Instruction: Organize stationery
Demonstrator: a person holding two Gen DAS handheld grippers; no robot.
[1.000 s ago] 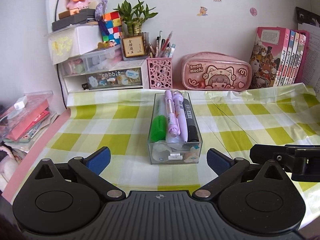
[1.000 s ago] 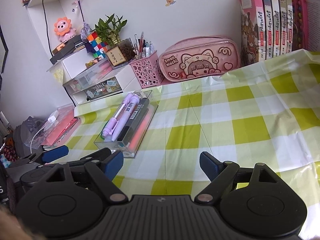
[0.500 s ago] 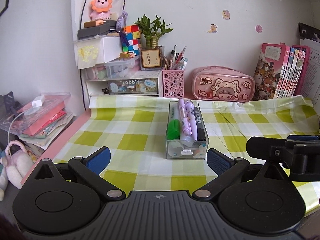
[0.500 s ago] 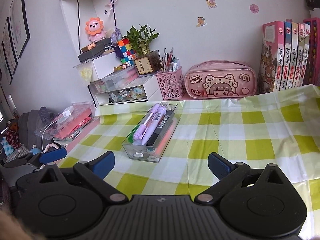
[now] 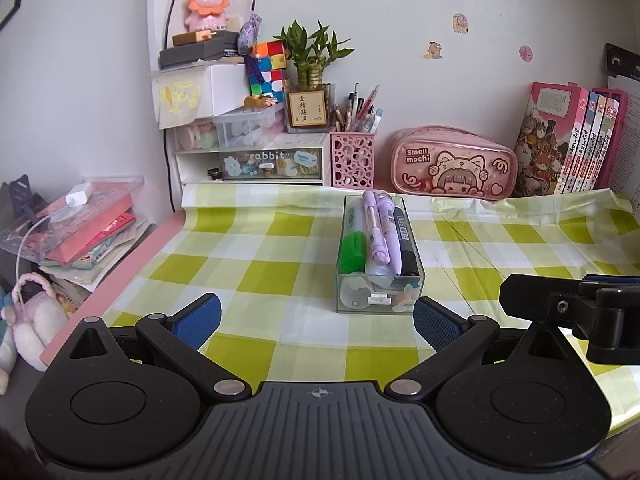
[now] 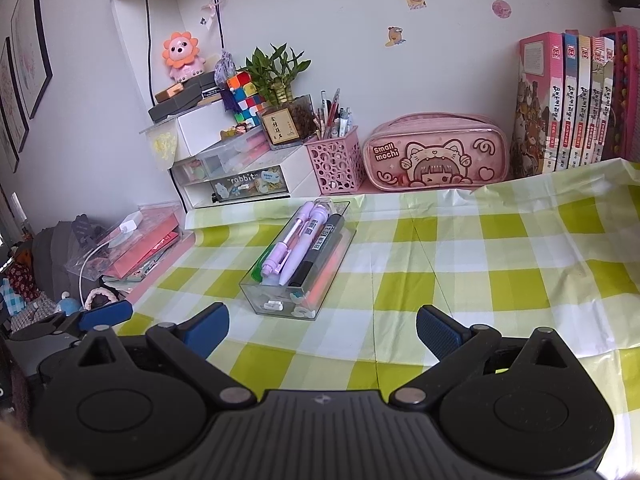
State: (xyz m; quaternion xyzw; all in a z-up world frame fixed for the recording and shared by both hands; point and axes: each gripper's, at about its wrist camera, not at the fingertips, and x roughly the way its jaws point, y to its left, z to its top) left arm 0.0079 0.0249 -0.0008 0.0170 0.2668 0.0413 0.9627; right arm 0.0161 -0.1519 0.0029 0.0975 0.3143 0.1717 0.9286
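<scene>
Resting ahead of left tool (image 5: 317, 322), pen tray (image 5: 378, 298)

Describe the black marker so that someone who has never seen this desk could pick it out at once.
Find the green-and-white checked tablecloth and the clear plastic box standing in its middle, in front of the pink pencil case. The black marker lies in that box at the right edge of the pile. It is the only dark pen there, beside two lilac pens, with a white label on its barrel.

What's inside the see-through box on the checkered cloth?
The clear box holds two purple pens, a black marker and a green-capped marker, piled on top. More lies underneath, too covered to name.
</scene>
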